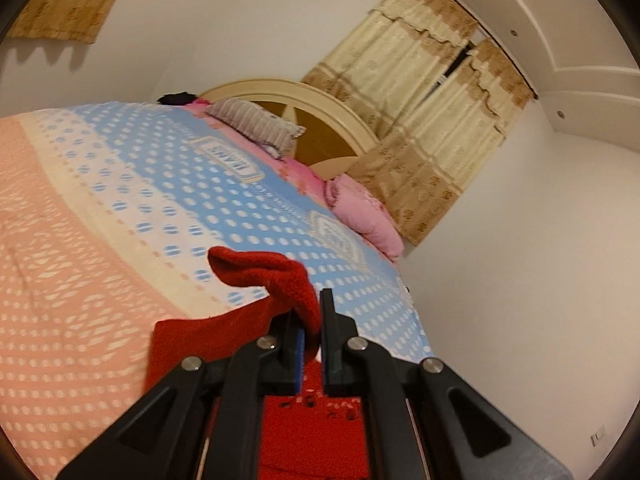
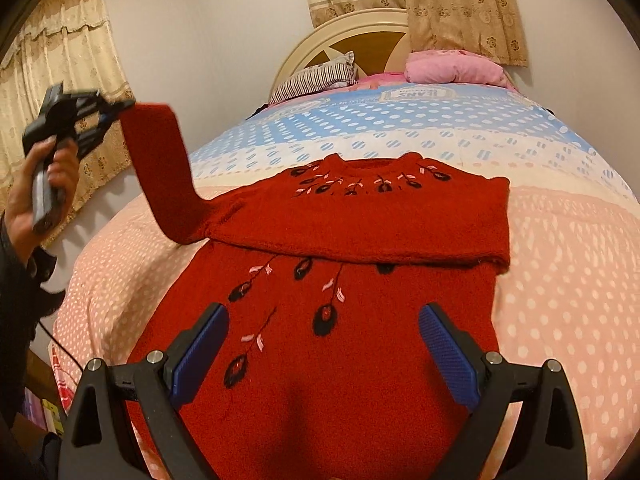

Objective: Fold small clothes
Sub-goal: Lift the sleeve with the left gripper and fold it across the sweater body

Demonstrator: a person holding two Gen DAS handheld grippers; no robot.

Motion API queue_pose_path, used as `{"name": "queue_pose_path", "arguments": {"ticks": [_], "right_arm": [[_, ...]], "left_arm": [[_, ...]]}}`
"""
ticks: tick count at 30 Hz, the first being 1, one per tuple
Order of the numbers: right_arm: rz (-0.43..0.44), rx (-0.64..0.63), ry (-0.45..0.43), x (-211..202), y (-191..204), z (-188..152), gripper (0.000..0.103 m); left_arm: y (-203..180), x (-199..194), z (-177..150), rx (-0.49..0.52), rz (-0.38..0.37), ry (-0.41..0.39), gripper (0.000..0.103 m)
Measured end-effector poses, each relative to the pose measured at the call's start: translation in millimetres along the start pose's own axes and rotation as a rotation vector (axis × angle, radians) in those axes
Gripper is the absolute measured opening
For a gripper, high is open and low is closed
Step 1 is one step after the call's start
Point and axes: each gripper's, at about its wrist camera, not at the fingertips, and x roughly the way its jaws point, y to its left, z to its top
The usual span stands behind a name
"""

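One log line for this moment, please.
left gripper: shut on sleeve, lifted | right gripper: open over sweater | bed

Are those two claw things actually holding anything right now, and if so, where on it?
The left gripper is shut on the red sweater, pinching the end of its sleeve and lifting it off the bed. The right gripper is open above the sweater, holding nothing.

Both wrist views close over bed [image 1: 120, 184] (shared); headboard-facing

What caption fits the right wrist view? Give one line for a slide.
Left gripper lifts the red sweater's sleeve off the bed; right gripper hovers open.
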Motion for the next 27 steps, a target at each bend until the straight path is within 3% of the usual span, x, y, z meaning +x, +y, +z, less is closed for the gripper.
{"name": "queue_pose_path", "arguments": {"ticks": [14,19,23,24,25,26,27], "right_arm": [[0.012,0.065,-0.026,-7,-22,-26,0.097],[0.016,0.094,-0.041,-10,-29,-32,0.097],[0.022,0.114,-0.04,-9,-32,-36,0.097],[0.022,0.118,-0.037,-7,-33,-39,0.097],[0.023,0.122,-0.033,-6,-34,-41,0.097],[0.024,0.129,-0.03,-4,-34,-43,0.097],[0.026,0.139,-0.028,-1,-35,-46,0.097]], "left_arm": [[-89,47,-48,0.108,-0.084,0.081,0.005],[-123,67,-80,0.175,-0.098,0.122,0.005],[-145,90,-120,0.298,-0.078,0.167,0.006],[-151,97,-133,0.339,-0.074,0.191,0.008],[-158,104,-147,0.396,-0.063,0.225,0.021],[-164,111,-161,0.459,-0.036,0.262,0.042],[-168,114,-171,0.498,-0.01,0.278,0.052]]}}
